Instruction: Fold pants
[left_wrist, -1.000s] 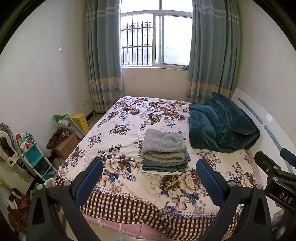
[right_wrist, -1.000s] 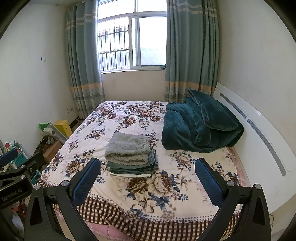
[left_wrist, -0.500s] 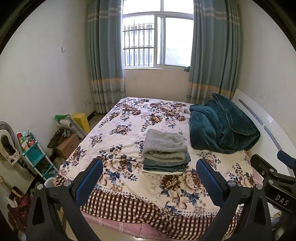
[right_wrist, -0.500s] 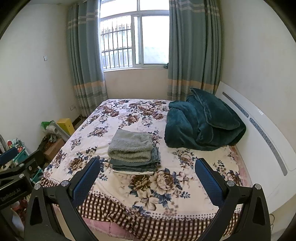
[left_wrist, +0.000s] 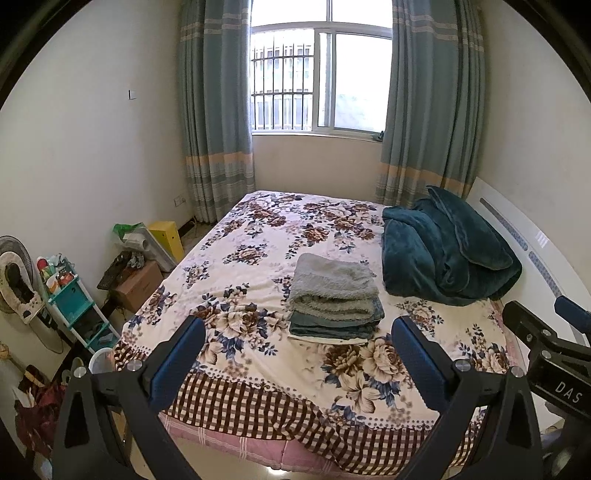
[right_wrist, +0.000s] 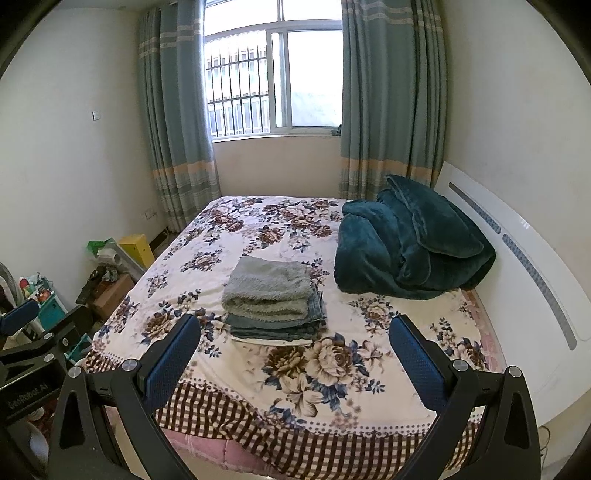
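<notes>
The left tool hung off the foot of the bed, its blue pads spread wide with nothing between them. Moving right, the folded pants sat in a neat stack near the middle of the floral cover, the fuzzy grey pair on top, darker ones beneath, and something thin and pale peeking out at the bottom. Further right, the teal blanket was heaped against the headboard, just beside the stack but not touching it.

From the other side, the right tool was likewise gaping and empty, held off the bed's near edge, with the stack straight ahead between its fingers in view.

By the look of it the folding was done, or all but done: the edges lined up, nothing trailed loose. The sensible play was to leave the stack alone and keep both tools clear, pulling away level so no finger caught the checked hem. If a tidy-up were wanted, a light flat press on the top pair would suit better than a pinch, since that fleece looked soft enough to drag and skew the layers underneath.
</notes>
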